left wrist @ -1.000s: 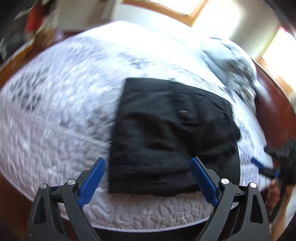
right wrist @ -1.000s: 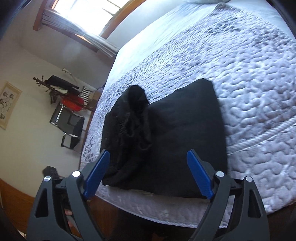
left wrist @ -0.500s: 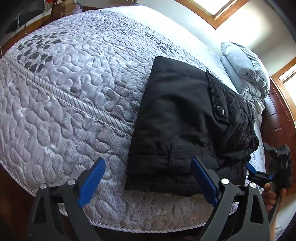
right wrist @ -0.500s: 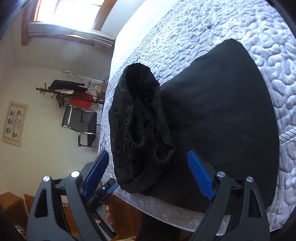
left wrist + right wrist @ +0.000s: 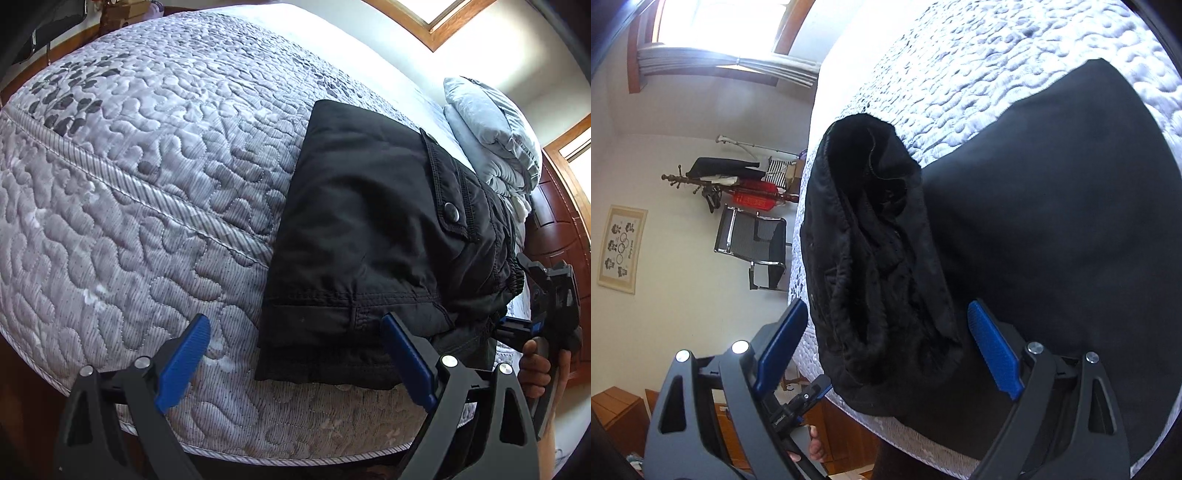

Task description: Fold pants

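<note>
Black pants [image 5: 369, 236] lie folded into a compact rectangle near the front edge of the bed [image 5: 147, 184]. A buttoned pocket flap [image 5: 448, 212] faces up and the bunched waistband lies at the right end. My left gripper [image 5: 295, 354] is open and empty, just above the pants' near left corner. My right gripper [image 5: 890, 350] is open with its fingers on either side of the bunched waistband end [image 5: 879, 266], close to it. The right gripper also shows in the left wrist view [image 5: 517, 328], at the pants' right end.
The bed has a grey quilted cover. Grey pillows [image 5: 491, 136] lie against a dark wooden headboard [image 5: 557, 229]. Beyond the bed's far side are a black chair [image 5: 753, 247], a coat rack with clothes [image 5: 731, 184] and a framed picture [image 5: 622, 249].
Both grippers have come closer to the pants. The right gripper has moved in around the waistband end. The pants have not moved.
</note>
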